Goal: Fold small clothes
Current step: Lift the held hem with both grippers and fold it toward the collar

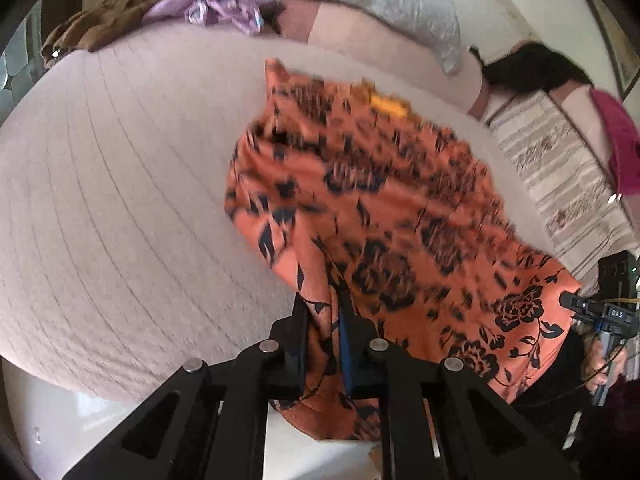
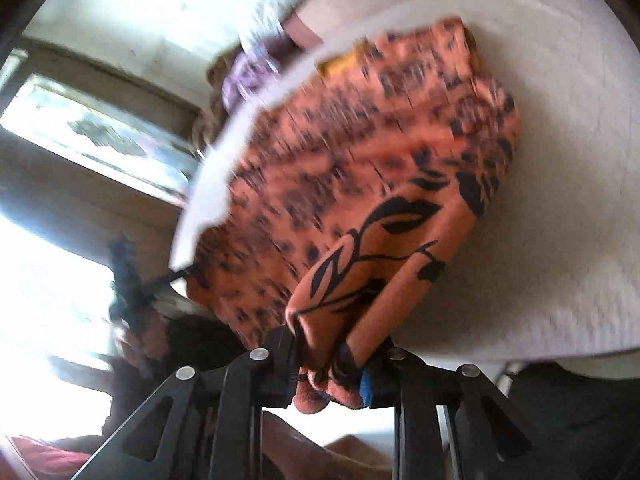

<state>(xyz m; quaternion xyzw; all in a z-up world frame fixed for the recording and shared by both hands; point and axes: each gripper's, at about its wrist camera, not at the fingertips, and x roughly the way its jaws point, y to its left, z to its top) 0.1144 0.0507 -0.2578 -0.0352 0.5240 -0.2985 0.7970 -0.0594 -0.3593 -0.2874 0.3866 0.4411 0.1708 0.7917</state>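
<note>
Two claws, both mine, both pinched on the same cloth. Nearest in the left wrist view, my left claw (image 1: 324,320) has its black fingers (image 1: 294,344) drawn close together with a bunched edge of the orange dress (image 1: 392,216) squeezed between them; a fold of it spills down below the jaws toward me. In the right wrist view my right claw (image 2: 334,354) is likewise narrowed on a gathered corner of that dress (image 2: 360,168), the fabric wadded thick between the pads and bulging out underneath.

Just past the fingers, the dress stretches away from both claws. It is orange with a black flower and leaf print, blurred over much of its length, and it lies draped across the bed (image 1: 120,184), whose pale pink cover is ribbed with fine lines. At the far end of the dress a small yellow patch (image 1: 386,106) shows at its edge.

Farther off, along the back of the bed, a purple garment (image 1: 224,10) sits beside a brown one (image 1: 108,20), with a grey blanket (image 1: 384,4) heaped to their right. A black item (image 1: 528,66) lies at the bed's far right corner, near a striped rug (image 1: 568,176) and something bright pink (image 1: 616,140). My right claw also shows at the left view's right edge (image 1: 592,308).
</note>
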